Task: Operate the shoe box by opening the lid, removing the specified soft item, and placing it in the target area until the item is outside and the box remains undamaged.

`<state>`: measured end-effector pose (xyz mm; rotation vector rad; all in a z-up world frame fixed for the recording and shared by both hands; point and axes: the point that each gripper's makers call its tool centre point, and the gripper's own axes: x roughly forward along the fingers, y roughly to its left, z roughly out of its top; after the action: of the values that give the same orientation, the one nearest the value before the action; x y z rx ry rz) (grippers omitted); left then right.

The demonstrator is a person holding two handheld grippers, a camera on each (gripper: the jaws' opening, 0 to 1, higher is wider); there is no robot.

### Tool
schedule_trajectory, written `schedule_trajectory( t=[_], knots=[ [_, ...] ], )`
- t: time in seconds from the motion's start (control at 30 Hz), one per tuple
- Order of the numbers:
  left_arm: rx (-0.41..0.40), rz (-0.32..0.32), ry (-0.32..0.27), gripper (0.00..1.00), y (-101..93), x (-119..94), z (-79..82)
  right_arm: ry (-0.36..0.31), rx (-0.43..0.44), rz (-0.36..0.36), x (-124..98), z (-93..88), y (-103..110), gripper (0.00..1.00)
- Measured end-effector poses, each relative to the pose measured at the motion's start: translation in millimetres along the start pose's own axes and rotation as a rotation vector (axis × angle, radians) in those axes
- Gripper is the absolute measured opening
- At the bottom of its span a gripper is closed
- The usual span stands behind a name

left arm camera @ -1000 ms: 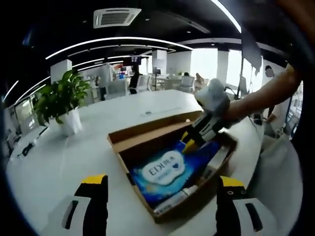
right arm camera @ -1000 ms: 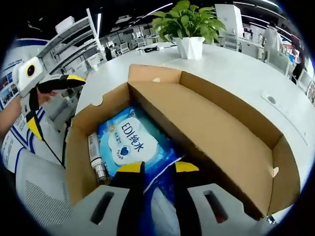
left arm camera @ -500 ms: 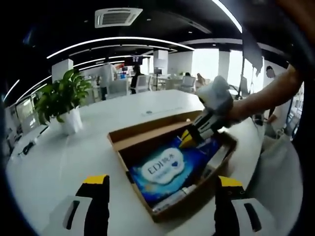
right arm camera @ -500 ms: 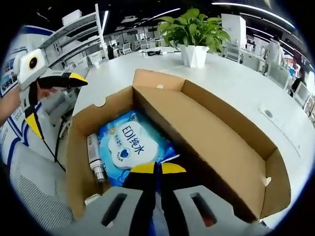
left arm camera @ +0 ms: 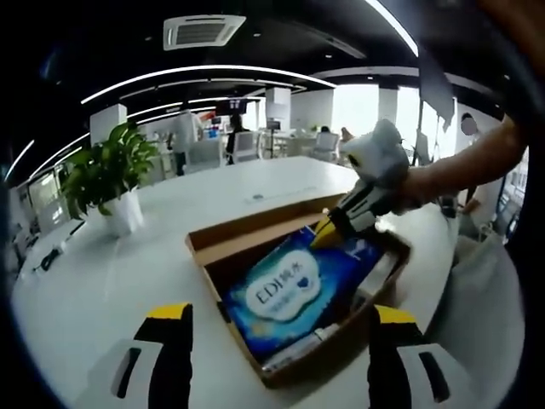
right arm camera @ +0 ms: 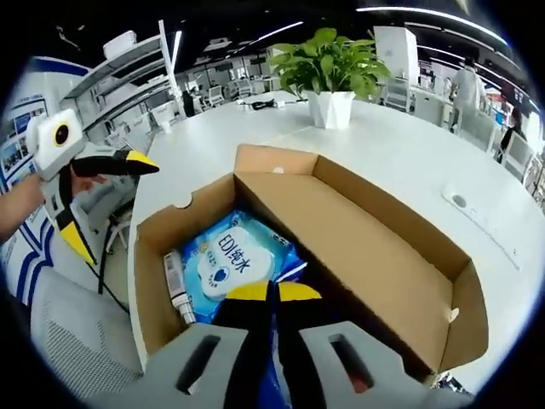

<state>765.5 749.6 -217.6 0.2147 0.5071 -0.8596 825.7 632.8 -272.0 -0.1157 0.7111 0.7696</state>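
- Your right gripper (right arm camera: 272, 291) has its yellow-tipped jaws pinched together on the near edge of the blue wipes pack (right arm camera: 232, 258), so it's clamped on the pack.
- From the left gripper view you can see that same right gripper (left arm camera: 334, 233) coming in from the right side, holding the wipes pack (left arm camera: 289, 287) by one end, with that end tilted up above the box rim while the other end sits down inside.
- The cardboard shoe box (left arm camera: 213, 241) is open, sitting on the white table (left arm camera: 94, 281), with its lid (right arm camera: 358, 230) folded back along the far long side.
- A small tube (right arm camera: 177, 285) lies inside the box just beside the pack, against the box wall.
- Your left gripper (left arm camera: 272, 341) has its jaws spread wide apart, nothing between them, hanging over the table just short of the box.
- In the right gripper view, that left gripper (right arm camera: 136, 162) sits off to the left of the box, well apart from it.
- A potted plant (right arm camera: 330, 68) stands on the table past the box's far end.
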Motion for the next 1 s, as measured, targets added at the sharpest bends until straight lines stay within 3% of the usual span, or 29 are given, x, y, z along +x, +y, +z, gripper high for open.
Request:
schedule_trajectory(
  t=[0.4,0.73,1.0],
  knots=[
    [0.003,0.011,0.004,0.8,-0.3,4.9,3.2,-0.001,-0.021,-0.034,-21.0,-3.8,-11.4,0.0],
    [-0.014,0.016,0.023,0.64,-2.7,16.2,8.1,-0.001,0.006,-0.072,-39.5,-18.0,-27.8,0.0],
    [-0.034,-0.007,0.059,0.53,0.7,31.3,2.3,-0.003,0.036,-0.098,-50.3,-26.8,-38.5,0.0]
  ],
)
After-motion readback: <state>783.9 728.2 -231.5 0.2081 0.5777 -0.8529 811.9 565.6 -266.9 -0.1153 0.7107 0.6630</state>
